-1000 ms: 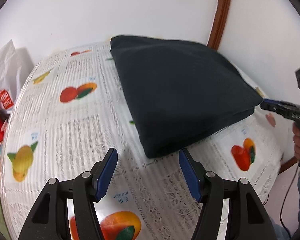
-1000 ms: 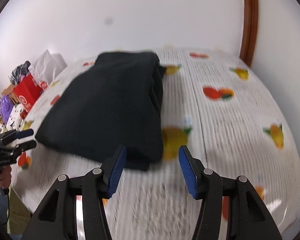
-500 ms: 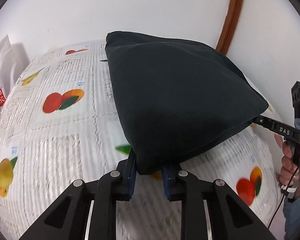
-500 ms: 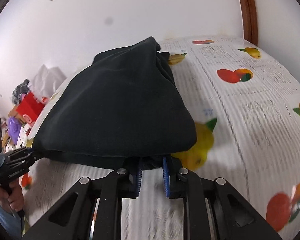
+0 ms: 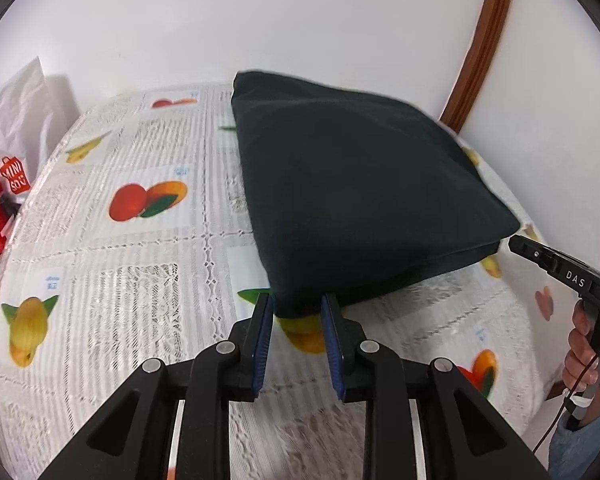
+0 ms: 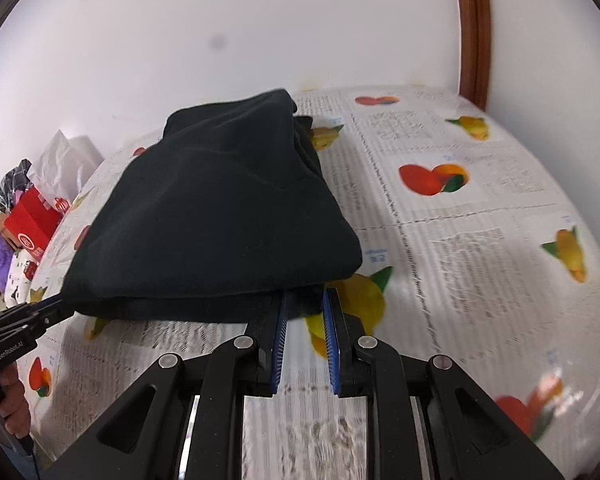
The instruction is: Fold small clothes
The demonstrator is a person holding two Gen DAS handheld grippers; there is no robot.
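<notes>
A folded black garment (image 5: 352, 196) lies on a table with a fruit-print cloth (image 5: 132, 248). My left gripper (image 5: 297, 307) is shut on the garment's near corner, the cloth pinched between its blue pads. My right gripper (image 6: 304, 300) is shut on the other near corner of the same garment (image 6: 220, 216). The near edge is held slightly above the table between the two grippers. The right gripper also shows in the left wrist view (image 5: 514, 242) at the garment's right corner. The left gripper shows in the right wrist view (image 6: 58, 304) at the left corner.
White walls close behind the table. A brown wooden door frame (image 5: 480, 48) stands at the back right. Red and white shopping bags (image 5: 4, 176) and clutter (image 6: 16, 236) sit beyond the table's left edge. The table edge curves near the person's hand (image 5: 584, 348).
Both grippers moved in from open to shut on the garment's near corners. Since half a second ago the garment's raised near edge has come down lower toward the table.
</notes>
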